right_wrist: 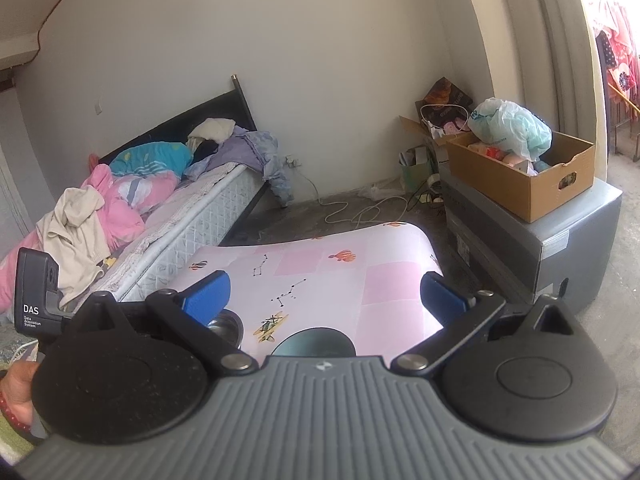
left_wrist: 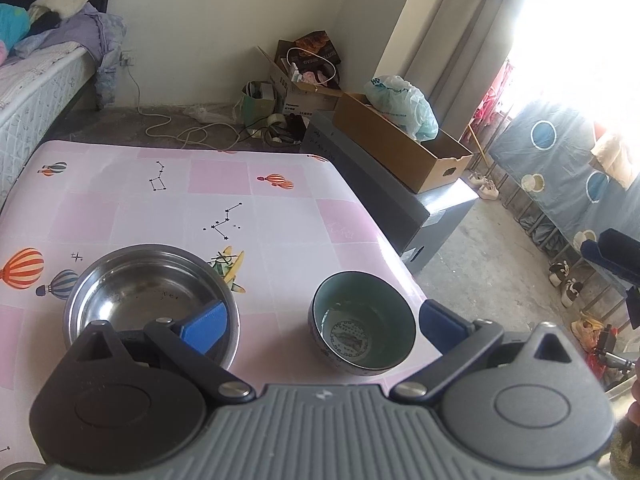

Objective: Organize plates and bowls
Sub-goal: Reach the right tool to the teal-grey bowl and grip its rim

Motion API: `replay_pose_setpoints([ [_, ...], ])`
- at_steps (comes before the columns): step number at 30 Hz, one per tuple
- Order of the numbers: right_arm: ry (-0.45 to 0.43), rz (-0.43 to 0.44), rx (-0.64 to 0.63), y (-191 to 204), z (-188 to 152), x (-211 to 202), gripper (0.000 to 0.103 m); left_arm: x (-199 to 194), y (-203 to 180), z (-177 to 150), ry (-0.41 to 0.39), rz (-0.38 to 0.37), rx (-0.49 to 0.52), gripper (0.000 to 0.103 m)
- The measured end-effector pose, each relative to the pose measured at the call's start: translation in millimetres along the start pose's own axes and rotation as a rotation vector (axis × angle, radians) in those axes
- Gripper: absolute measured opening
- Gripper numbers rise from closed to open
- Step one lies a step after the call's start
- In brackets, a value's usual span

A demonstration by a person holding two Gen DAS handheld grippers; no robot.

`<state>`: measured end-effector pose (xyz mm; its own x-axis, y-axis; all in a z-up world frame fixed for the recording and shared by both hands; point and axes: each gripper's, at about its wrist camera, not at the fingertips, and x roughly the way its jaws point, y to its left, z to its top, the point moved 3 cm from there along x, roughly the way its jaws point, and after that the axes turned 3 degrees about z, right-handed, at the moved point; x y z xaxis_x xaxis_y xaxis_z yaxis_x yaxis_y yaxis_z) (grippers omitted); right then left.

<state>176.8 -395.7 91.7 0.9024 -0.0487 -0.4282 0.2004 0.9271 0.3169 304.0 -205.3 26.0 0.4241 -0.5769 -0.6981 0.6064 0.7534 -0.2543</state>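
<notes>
Unmade bed [right_wrist: 168,204], white walls, bright window [left_wrist: 572,32]

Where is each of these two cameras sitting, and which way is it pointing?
Left wrist view: sits on the left tongs, looking forward and down at the table with a steel bowl and a ceramic bowl; its blue fingers show, spread open.
Right wrist view: sits on the right tongs, held higher and farther back, facing the bed and cardboard box; open fingers and part of a hand show.
Shared: the table, both bowls, the box.
</notes>
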Motion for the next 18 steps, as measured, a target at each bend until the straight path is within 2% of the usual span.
replay_pose_setpoints([
  [6,0.026,0.029,0.04,-5,-6,16,0.102,11,-4,0,0.023,0.02,0.019,0.103],
  [12,0.1,0.064,0.131,-14,-20,52,0.101,36,-9,-2,0.083,0.082,0.048,0.101],
  [18,0.213,0.036,0.178,-27,-42,105,0.089,64,-19,0,0.133,0.111,0.098,0.086],
])
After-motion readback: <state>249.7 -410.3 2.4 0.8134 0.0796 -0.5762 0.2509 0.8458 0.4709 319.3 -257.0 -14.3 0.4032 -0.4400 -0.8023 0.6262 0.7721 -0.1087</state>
